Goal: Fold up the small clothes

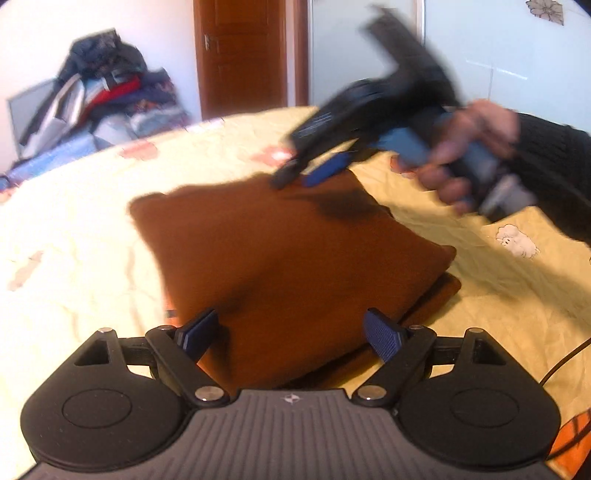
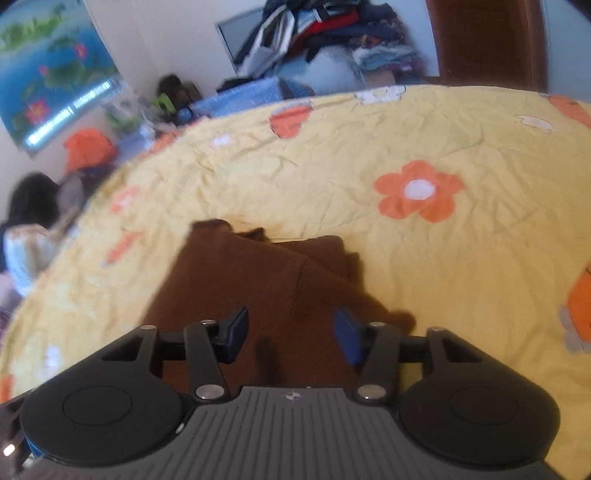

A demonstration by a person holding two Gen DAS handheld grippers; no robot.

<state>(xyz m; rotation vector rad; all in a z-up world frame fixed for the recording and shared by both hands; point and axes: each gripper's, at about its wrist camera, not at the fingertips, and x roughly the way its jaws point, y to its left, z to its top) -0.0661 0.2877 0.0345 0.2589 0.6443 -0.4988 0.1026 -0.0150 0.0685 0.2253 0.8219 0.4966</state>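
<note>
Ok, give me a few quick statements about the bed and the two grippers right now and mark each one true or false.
1. The brown garment lies folded on the yellow bedsheet. True.
2. The left gripper is clamped shut on the cloth. False: its jaws are open, holding nothing.
3. The right gripper is open above the garment. True.
4. The sheet is plain blue. False: it is yellow with orange flowers.
5. A pile of clothes sits beyond the bed. True.
</note>
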